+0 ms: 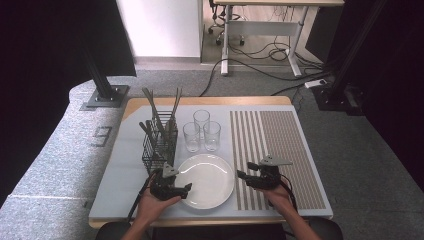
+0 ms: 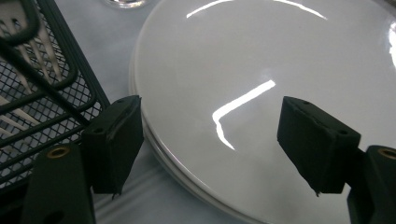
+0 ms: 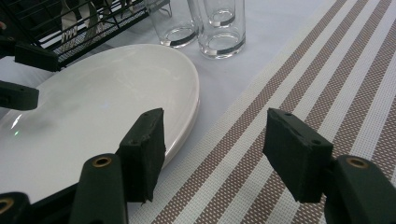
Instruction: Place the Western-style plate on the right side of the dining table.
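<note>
Grey carpet surrounds a pale table; a second desk and loose cables stand on the floor at 12 o'clock.

White plate: round, glossy, at the table's near middle, lying flat between the two grippers. The left gripper view shows a double rim line at its edge, so it may be a stack; this cannot be settled.

Left gripper: at the plate's 9 o'clock rim, held in the person's left hand. Tongs wide apart, nothing pressed between the pads; one pad hangs over the cloth beside the rim, the other over the plate's face.

Right gripper: at the plate's 3 o'clock, held in the right hand. Tongs wide, empty; the plate's rim sits by one pad, the striped mat under the gap.

Striped placemat: brown and white, at 3 o'clock of the plate.

Three clear glasses: upright, clustered at 12 o'clock of the plate.

Black mesh caddy: at 10 o'clock, holding upright cutlery.
</note>
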A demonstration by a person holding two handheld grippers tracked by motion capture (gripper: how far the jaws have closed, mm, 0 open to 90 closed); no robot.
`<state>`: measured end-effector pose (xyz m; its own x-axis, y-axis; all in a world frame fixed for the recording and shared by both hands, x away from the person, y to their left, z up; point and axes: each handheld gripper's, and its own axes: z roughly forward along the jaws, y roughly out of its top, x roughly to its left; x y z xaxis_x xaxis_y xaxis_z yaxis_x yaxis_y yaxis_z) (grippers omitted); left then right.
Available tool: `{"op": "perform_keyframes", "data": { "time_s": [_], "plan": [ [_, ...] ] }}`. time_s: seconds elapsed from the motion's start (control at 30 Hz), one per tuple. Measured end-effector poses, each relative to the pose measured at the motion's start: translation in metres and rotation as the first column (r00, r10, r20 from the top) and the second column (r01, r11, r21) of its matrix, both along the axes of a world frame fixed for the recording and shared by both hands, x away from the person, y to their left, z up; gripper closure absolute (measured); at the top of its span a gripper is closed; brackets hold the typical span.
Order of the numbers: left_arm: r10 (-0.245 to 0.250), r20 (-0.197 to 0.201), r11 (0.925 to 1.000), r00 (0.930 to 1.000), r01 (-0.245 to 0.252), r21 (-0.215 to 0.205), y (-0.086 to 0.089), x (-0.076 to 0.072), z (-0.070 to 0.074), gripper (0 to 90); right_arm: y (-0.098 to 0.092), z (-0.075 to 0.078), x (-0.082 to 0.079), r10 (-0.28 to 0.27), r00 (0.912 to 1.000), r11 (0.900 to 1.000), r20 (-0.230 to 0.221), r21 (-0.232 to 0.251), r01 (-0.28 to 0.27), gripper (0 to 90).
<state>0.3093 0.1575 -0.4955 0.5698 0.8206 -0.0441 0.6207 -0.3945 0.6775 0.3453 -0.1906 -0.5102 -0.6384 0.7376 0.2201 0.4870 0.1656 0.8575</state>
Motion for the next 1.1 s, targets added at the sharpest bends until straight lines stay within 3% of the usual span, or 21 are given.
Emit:
{"op": "perform_keyframes", "data": {
  "time_s": [0.17,0.37,0.53,0.7,1.1],
  "plan": [
    [-0.011,-0.001,0.9991,0.9999,0.011,0.04,-0.004,0.0,-0.003,22.4,0.0,0.0,0.0,-0.001,1.0,1.0,0.0,-0.001,0.001,38.4],
    [-0.014,0.004,0.999,0.9999,0.014,0.043,-0.005,0.0,-0.003,21.7,0.0,0.0,0.001,-0.002,1.0,1.0,0.001,0.0,0.002,38.4],
    [-0.028,0.014,0.9964,0.9995,0.027,0.081,-0.01,-0.002,-0.003,20.2,0.0,0.0,0.001,0.001,1.0,1.0,0.0,0.001,-0.001,38.4],
    [-0.038,0.0,0.9984,0.9993,0.038,0.043,-0.009,-0.002,-0.002,20.6,0.0,0.0,0.0,0.006,1.0,1.0,-0.003,-0.001,-0.006,38.4],
    [-0.061,-0.031,0.998,0.9976,0.062,0.015,-0.012,-0.001,-0.004,20.4,0.009,-0.001,-0.002,0.038,0.9991,0.999,-0.021,-0.009,-0.038,38.1]
  ]
}}
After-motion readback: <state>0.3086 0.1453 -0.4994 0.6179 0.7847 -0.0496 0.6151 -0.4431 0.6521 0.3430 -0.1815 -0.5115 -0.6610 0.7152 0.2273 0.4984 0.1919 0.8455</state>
